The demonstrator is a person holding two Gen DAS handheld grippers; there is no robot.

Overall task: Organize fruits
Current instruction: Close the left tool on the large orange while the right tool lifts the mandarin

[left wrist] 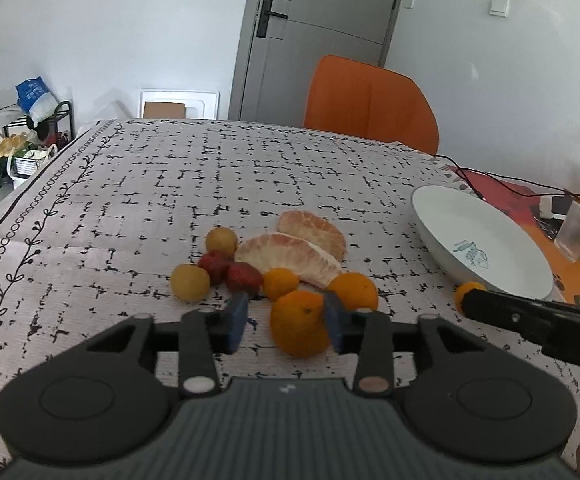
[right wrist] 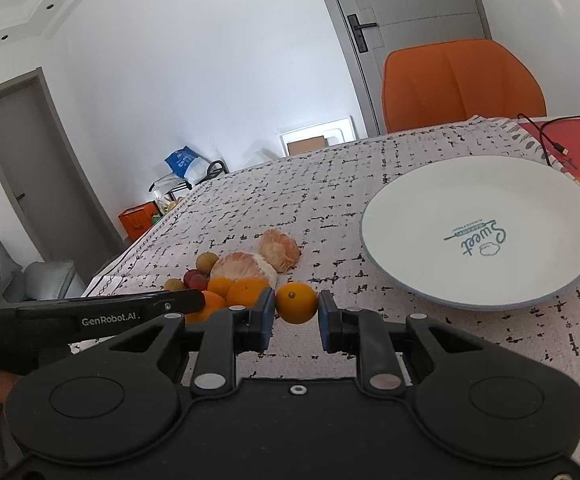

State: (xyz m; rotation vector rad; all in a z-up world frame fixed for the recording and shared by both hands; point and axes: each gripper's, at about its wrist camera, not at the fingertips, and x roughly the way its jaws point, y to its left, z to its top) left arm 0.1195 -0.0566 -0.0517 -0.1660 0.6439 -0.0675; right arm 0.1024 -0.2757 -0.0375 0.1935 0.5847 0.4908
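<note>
The fruit sits in one loose heap on the patterned tablecloth (left wrist: 210, 184), to the left of the white plate (right wrist: 430, 216); the plate is bare, so I judge the sorting has barely begun and the plate is where the pieces are meant to go. On the side of the heap nearest the plate, the right gripper (right wrist: 295, 316) has its jaws pressed on a small orange (right wrist: 296, 302); that one sits apart from the rest, probably picked because it is closest to the plate. Further from the plate, the left gripper (left wrist: 286, 322) stands part open around a bigger orange (left wrist: 298, 324); its right pad touches the skin, the left pad is clear of it, so nothing is gripped there. Beyond that, still left of the plate, lie two more oranges, two peeled pomelo pieces (left wrist: 290, 254), red strawberries (left wrist: 230, 270) and two yellow round fruits (left wrist: 190, 282), all touching or nearly so; the left gripper likely waits there for the next pick.
</note>
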